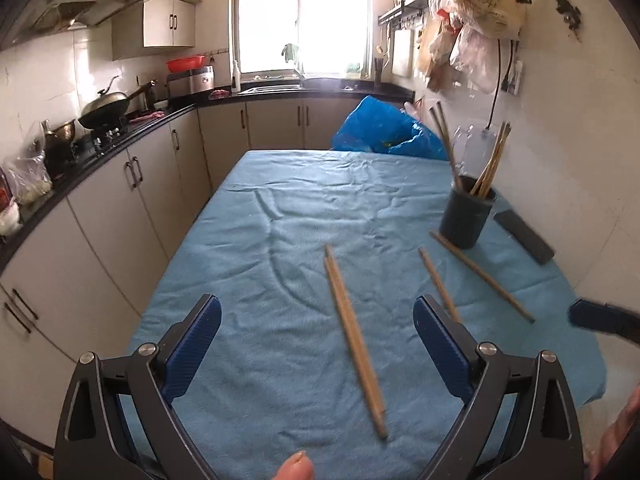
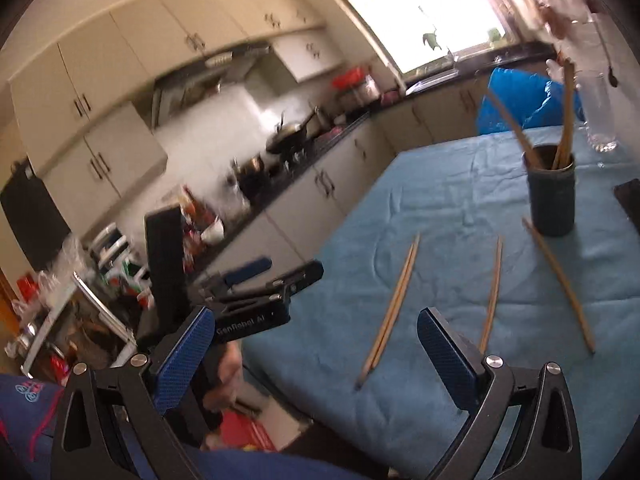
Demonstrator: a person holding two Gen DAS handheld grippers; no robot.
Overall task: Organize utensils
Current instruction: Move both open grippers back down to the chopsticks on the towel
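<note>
Wooden chopsticks lie loose on a blue cloth-covered table: a pair in the middle, a single one to its right, and another beside a dark cup. The cup holds several upright chopsticks. My left gripper is open and empty above the near table, the pair between its fingers' line of sight. In the right wrist view, the pair, the single, the third and the cup show. My right gripper is open and empty.
A black phone lies right of the cup. A blue plastic bag sits at the table's far end, next to a clear glass jar. Kitchen cabinets and a counter with a wok run along the left. The left gripper's body shows in the right view.
</note>
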